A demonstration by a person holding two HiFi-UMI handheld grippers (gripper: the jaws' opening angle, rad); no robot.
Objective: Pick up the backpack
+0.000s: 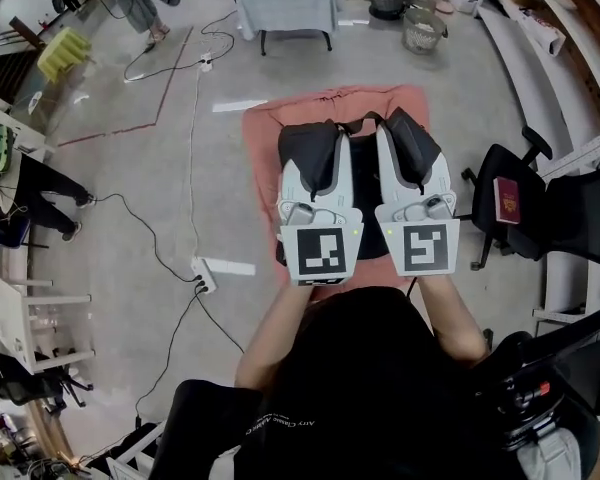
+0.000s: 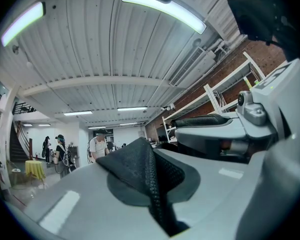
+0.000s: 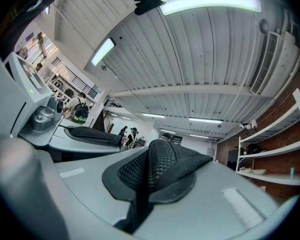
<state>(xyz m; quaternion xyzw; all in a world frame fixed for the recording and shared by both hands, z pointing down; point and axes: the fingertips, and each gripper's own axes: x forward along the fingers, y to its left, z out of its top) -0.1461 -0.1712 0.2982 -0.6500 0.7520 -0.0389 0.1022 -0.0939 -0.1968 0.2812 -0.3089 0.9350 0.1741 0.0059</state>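
Note:
No backpack shows plainly in any view. My left gripper (image 1: 313, 131) and right gripper (image 1: 407, 120) are held side by side above a salmon-pink mat (image 1: 265, 133) on the floor. A thin black loop (image 1: 363, 124) shows between their tips; I cannot tell what it belongs to. Both grippers are shut, the black mesh pads pressed together with nothing between them. In the left gripper view the left gripper (image 2: 141, 145) points slightly upward at the ceiling. The right gripper (image 3: 162, 147) in the right gripper view does the same.
A black office chair (image 1: 560, 218) with a red booklet (image 1: 507, 200) stands to the right. A power strip (image 1: 203, 275) and cables lie on the floor at left. A cloth-covered table (image 1: 285, 3) and wire baskets (image 1: 422, 28) are farther off. White shelving (image 1: 20, 313) stands at the left edge.

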